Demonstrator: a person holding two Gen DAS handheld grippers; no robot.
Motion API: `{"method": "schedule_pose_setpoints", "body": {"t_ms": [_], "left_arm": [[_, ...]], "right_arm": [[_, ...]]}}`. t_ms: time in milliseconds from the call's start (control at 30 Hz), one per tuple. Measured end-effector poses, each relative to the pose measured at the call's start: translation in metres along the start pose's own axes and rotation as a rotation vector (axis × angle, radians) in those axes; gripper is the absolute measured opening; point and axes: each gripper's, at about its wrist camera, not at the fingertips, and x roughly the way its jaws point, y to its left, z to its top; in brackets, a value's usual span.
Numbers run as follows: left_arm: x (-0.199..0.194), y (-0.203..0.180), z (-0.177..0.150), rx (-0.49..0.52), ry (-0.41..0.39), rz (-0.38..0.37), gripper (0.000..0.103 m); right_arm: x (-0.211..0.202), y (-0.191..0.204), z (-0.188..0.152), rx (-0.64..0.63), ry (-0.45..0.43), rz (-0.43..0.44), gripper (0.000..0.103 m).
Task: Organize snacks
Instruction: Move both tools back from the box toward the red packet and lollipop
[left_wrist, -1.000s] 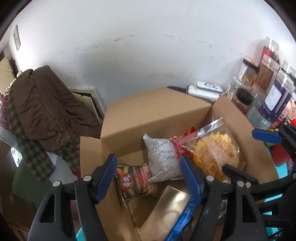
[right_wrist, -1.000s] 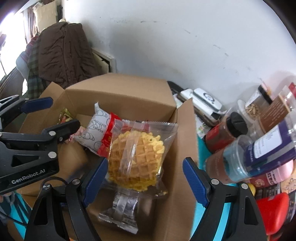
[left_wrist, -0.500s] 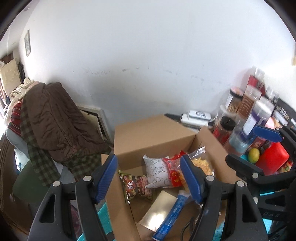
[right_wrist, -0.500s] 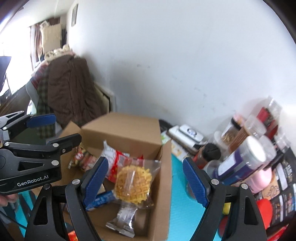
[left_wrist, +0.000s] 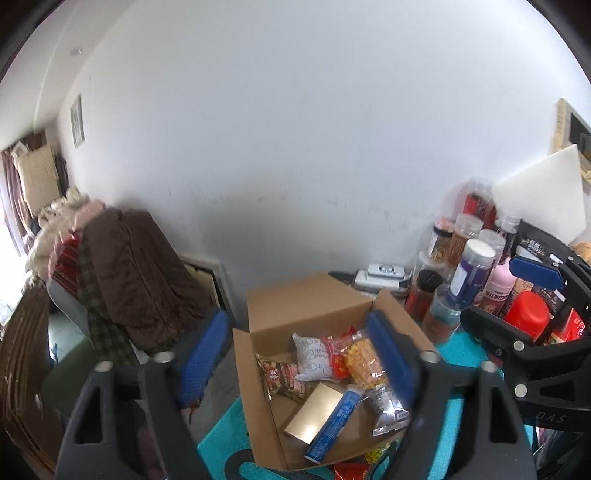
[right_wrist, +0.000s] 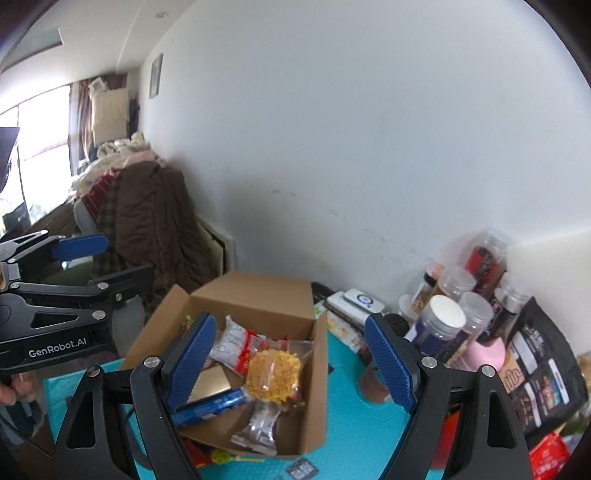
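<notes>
An open cardboard box stands on a teal table. Inside lie a yellow waffle snack in clear wrap, a white and red packet, a dark red packet, a gold box, a blue tube and a silver packet. My left gripper is open and empty, well above the box. My right gripper is open and empty above the box too.
Several jars and bottles crowd the table's right side by the white wall, with a black snack bag and a red container. A chair draped with a brown coat stands left.
Both grippers have pulled up and back from the box. The box and its snacks look smaller, and more of the wall and room shows. The snacks stay in the box.
</notes>
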Motion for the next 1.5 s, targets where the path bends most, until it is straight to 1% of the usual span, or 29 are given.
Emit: {"method": "schedule_pose_setpoints", "body": {"t_ms": [33, 100, 233, 300, 333, 500, 667, 767, 967, 1267, 1433, 1500], "left_arm": [[-0.012, -0.001, -0.001, 0.000, -0.029, 0.003, 0.092], [-0.029, -0.004, -0.003, 0.002, -0.064, -0.001, 0.098], [-0.053, -0.008, -0.007, 0.009, -0.095, -0.020, 0.098], [-0.065, -0.010, -0.011, 0.009, -0.105, -0.032, 0.098], [-0.070, -0.011, -0.013, 0.008, -0.109, -0.039, 0.098], [-0.092, -0.018, -0.026, 0.022, -0.122, -0.057, 0.099], [-0.105, -0.027, -0.047, 0.043, -0.112, -0.063, 0.099], [-0.110, -0.031, -0.060, 0.055, -0.100, -0.081, 0.099], [-0.120, -0.034, -0.086, 0.060, -0.086, -0.100, 0.099], [-0.125, -0.036, -0.126, 0.061, -0.033, -0.126, 0.099], [-0.125, -0.039, -0.147, 0.077, -0.014, -0.099, 0.099], [-0.122, -0.038, -0.154, 0.071, 0.007, -0.105, 0.099]], "right_arm": [[-0.005, 0.000, -0.001, 0.003, -0.007, -0.001, 0.084], [-0.020, 0.001, -0.004, 0.007, -0.024, 0.003, 0.084], [-0.046, -0.001, -0.010, 0.016, -0.049, -0.001, 0.084], [-0.060, 0.001, -0.015, 0.023, -0.063, 0.000, 0.088], [-0.067, 0.000, -0.017, 0.026, -0.071, 0.001, 0.089], [-0.093, 0.005, -0.032, 0.024, -0.095, 0.002, 0.089], [-0.114, 0.014, -0.053, 0.016, -0.114, -0.029, 0.090], [-0.123, 0.021, -0.068, 0.011, -0.103, -0.063, 0.090], [-0.133, 0.028, -0.098, 0.033, -0.081, -0.047, 0.090], [-0.135, 0.039, -0.135, 0.063, -0.035, -0.022, 0.090], [-0.131, 0.044, -0.154, 0.082, -0.009, -0.003, 0.090], [-0.128, 0.046, -0.164, 0.097, 0.003, 0.008, 0.090]]}}
